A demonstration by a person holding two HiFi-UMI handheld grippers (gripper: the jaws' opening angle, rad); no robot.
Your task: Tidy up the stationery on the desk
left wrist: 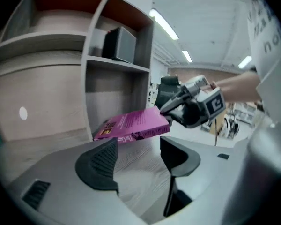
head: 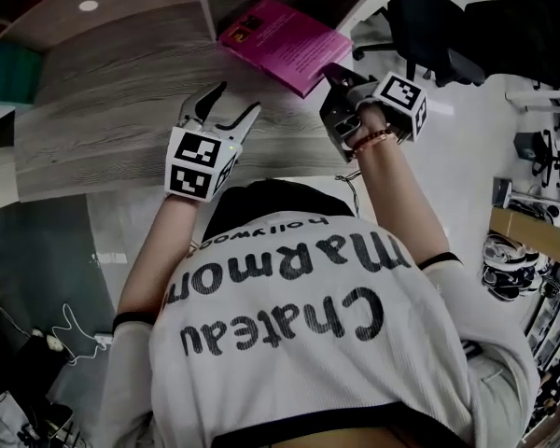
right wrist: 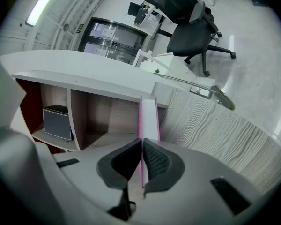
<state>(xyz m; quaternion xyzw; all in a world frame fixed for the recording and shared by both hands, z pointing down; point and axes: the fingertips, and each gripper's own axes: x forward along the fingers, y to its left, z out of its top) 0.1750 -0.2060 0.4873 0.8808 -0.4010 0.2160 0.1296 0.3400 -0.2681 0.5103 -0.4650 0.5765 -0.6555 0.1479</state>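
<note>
One item of stationery shows in these views: a thin magenta softcover book (head: pixel 280 43). Your right gripper (right wrist: pixel 141 161) has its dark ribbed jaws pinched onto the near edge of that book. The book hangs tilted above the pale wood-grain desk (head: pixel 112 110), with its far end toward the open white-framed shelf unit (left wrist: pixel 91 60). Whether the far corner touches the desk cannot be told. Your left gripper (left wrist: pixel 138 161) is spread wide, with nothing between its jaws, low over the desk. Judge the task as under way: the book is gripped and raised, not yet put away. The book has a glossy cover with small print and a white page block, and it stays flat when held by one edge
</note>
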